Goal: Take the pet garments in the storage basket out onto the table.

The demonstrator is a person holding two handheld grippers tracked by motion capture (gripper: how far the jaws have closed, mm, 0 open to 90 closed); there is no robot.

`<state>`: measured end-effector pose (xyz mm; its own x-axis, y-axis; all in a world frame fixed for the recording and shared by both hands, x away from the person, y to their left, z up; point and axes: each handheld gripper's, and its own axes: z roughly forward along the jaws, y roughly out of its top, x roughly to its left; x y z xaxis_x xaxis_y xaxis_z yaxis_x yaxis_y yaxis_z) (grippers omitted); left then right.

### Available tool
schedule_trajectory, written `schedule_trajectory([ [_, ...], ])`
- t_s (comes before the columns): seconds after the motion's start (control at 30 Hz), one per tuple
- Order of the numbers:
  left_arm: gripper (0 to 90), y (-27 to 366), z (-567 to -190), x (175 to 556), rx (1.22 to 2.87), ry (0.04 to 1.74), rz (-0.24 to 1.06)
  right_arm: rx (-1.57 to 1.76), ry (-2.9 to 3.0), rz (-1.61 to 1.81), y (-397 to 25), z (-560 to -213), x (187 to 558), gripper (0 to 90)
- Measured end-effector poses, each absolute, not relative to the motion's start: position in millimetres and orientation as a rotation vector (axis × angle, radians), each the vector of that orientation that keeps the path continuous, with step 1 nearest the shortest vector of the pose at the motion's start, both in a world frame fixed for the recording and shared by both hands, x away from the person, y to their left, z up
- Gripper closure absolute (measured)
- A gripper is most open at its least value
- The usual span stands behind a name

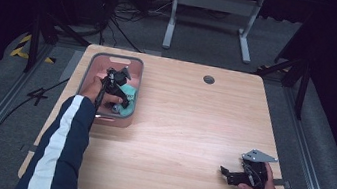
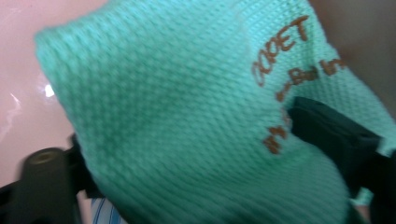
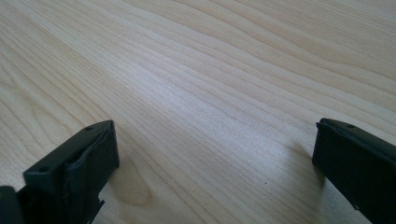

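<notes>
A teal knitted cloth (image 1: 130,92) with brown lettering lies in a pink bin (image 1: 111,57) at the table's left. My left gripper (image 1: 122,100) reaches down into the bin over it. In the left gripper view the cloth (image 2: 177,107) bulges between the two jaws, which stand wide apart on either side of it, so the left gripper (image 2: 187,144) is open around it. My right gripper (image 1: 223,172) rests low on the wooden table (image 1: 188,117) at the front right. The right gripper (image 3: 215,135) is open, with bare wood (image 3: 210,70) between its jaws.
A blue-striped item (image 2: 105,212) peeks from under the cloth, against the bin's pink wall (image 2: 18,70). A round cable hole (image 1: 208,79) sits near the table's far edge. A white desk frame (image 1: 214,10) stands on the floor beyond.
</notes>
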<state>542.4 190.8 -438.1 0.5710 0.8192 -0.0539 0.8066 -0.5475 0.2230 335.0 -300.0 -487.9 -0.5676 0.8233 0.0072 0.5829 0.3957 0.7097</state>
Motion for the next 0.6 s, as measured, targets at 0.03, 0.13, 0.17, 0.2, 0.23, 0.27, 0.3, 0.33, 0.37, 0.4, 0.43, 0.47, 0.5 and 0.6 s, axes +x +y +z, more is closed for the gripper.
schedule_trajectory([
  [0.03,29.1,191.3,-436.7,542.2,2.58,1.348,0.09,1.219,2.313,0.968,-300.0,-487.9,335.0,0.6],
  [0.13,44.3,195.4,-435.0,542.5,2.558,1.353,0.082,1.219,2.313,0.968,-300.0,-488.0,335.0,0.6],
  [0.17,48.8,196.1,-435.4,541.9,2.548,1.358,0.087,1.219,2.313,0.968,-300.0,-488.0,335.0,0.6],
  [0.2,51.4,195.9,-435.3,541.6,2.545,1.358,0.089,1.219,2.313,0.968,-300.0,-487.9,335.0,0.6],
  [0.23,54.2,195.5,-434.5,541.3,2.548,1.355,0.099,1.219,2.313,0.968,-300.0,-487.9,335.1,0.6],
  [0.27,56.8,195.0,-434.4,541.0,2.547,1.351,0.099,1.219,2.314,0.968,-300.0,-487.9,335.1,0.6],
  [0.3,60.3,194.3,-434.2,540.5,2.551,1.341,0.11,1.219,2.314,0.968,-299.8,-487.9,335.2,0.6],
  [0.33,63.7,193.4,-434.3,539.6,2.544,1.34,0.11,1.22,2.313,0.968,-299.6,-488.0,335.3,0.6],
  [0.37,65.7,193.1,-433.9,539.3,2.545,1.343,0.114,1.219,2.313,0.968,-299.6,-488.0,335.2,0.6],
  [0.4,67.1,192.8,-433.1,539.3,2.554,1.331,0.117,1.219,2.313,0.968,-299.6,-488.0,335.2,0.6],
  [0.43,68.4,192.0,-432.5,539.1,2.557,1.331,0.12,1.219,2.313,0.968,-299.6,-488.0,335.2,0.6],
  [0.47,69.4,191.3,-431.8,539.3,2.569,1.326,0.115,1.219,2.313,0.969,-299.6,-488.0,335.3,0.6],
  [0.5,69.9,190.2,-431.2,539.3,2.583,1.32,0.133,1.219,2.313,0.968,-299.6,-488.0,335.3,0.6],
  [0.6,71.7,189.3,-428.5,539.7,2.583,1.33,0.158,1.219,2.313,0.969,-299.6,-488.0,335.3,0.6],
])
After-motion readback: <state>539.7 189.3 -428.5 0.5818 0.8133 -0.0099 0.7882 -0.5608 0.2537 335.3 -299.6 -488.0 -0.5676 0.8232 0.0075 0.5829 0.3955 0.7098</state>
